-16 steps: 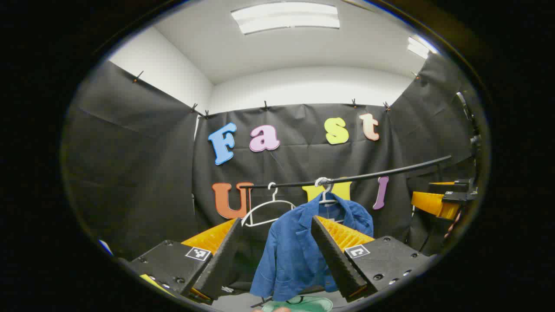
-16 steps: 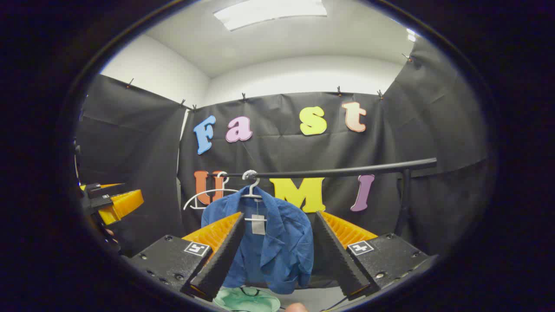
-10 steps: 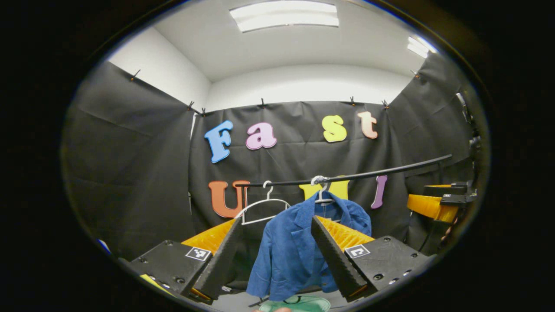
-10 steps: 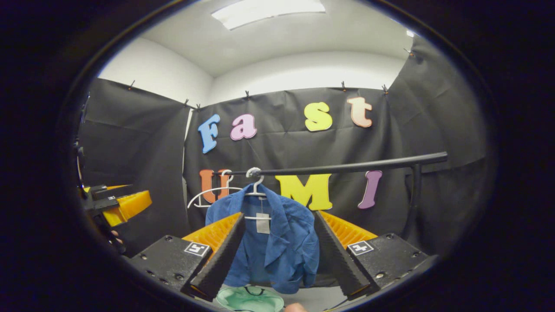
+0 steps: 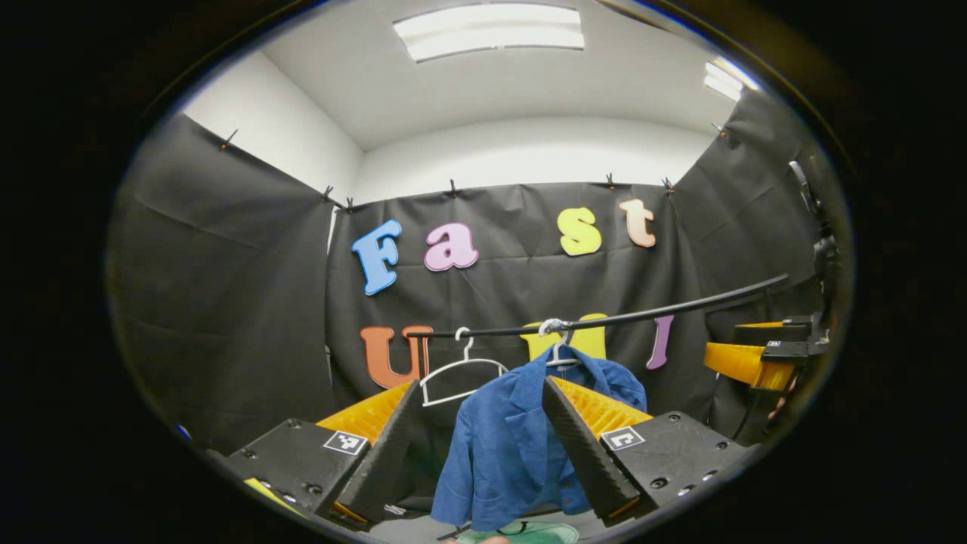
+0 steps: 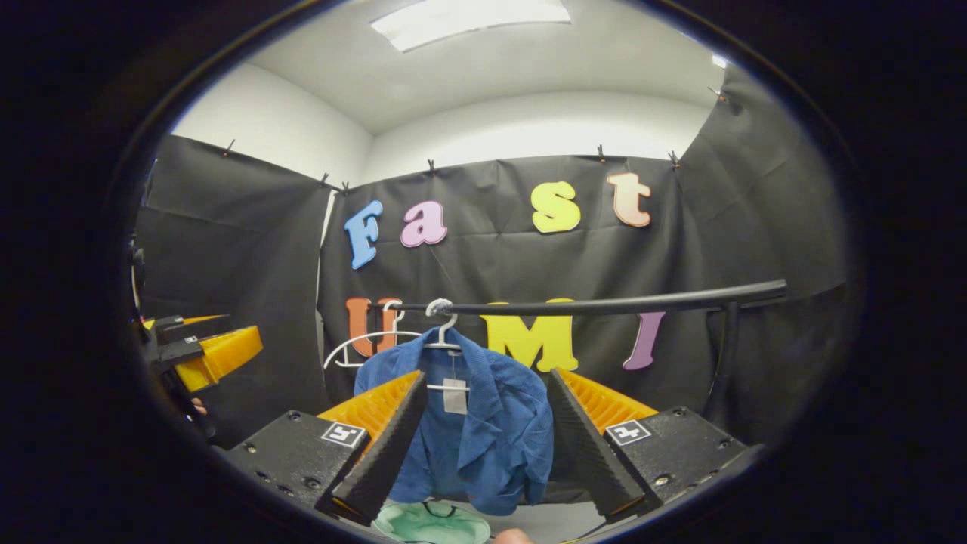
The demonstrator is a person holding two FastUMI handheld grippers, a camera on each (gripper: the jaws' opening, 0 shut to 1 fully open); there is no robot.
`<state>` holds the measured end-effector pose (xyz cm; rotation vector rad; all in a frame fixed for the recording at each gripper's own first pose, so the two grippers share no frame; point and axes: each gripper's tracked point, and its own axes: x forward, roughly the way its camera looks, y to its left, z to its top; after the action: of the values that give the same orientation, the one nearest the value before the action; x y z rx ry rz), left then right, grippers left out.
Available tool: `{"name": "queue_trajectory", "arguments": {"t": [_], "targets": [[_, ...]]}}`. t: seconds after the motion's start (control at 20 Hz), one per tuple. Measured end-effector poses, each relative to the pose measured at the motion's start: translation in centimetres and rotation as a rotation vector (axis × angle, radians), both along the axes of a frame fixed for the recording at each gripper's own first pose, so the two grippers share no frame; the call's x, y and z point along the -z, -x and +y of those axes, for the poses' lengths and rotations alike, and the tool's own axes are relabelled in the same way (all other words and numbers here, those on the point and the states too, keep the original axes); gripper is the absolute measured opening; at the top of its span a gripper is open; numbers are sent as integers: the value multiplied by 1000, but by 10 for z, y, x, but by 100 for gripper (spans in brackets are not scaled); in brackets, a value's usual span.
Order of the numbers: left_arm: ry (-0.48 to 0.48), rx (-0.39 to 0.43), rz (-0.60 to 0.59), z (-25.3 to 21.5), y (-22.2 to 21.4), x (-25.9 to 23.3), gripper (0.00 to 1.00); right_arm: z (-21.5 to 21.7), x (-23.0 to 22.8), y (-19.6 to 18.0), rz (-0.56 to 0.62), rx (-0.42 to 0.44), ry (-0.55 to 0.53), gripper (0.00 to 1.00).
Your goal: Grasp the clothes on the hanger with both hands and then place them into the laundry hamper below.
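A blue jacket [image 5: 502, 446] hangs on a white hanger [image 5: 557, 355] from a black rail [image 5: 650, 311]; in the right gripper view the same jacket [image 6: 483, 431] hangs from its hanger [image 6: 444, 340] on the rail [image 6: 604, 306]. My left gripper [image 5: 483, 446] is open, some way short of the jacket, which shows between its fingers. My right gripper [image 6: 483, 446] is open too, with the jacket between its fingers and farther off. A pale green hamper [image 6: 430, 523] sits below the jacket, its rim [image 5: 529, 533] low in the left gripper view.
An empty white hanger [image 5: 462, 370] hangs on the rail left of the jacket, also [image 6: 363, 344] in the right gripper view. The other gripper shows at the right edge [image 5: 755, 361] and at the left edge [image 6: 204, 351]. A rail post [image 6: 721, 363] stands at the right.
Both views have tilted slightly: the rail and jacket sit a little lower in the frames than 0.5 s ago. Both grippers stay open.
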<state>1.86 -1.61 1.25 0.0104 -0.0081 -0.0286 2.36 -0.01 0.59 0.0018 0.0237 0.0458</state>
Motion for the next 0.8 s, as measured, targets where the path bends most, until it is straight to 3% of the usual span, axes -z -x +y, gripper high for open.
{"name": "queue_trajectory", "arguments": {"t": [0.4, 0.8], "targets": [[27, 72, 42, -13, -9, 28, 96, 13, 30, -16, 41, 38, -5, 99], [61, 115, 160, -18, -26, 85, 97, 28, 98, -55, 175, 62, -68, 99]]}}
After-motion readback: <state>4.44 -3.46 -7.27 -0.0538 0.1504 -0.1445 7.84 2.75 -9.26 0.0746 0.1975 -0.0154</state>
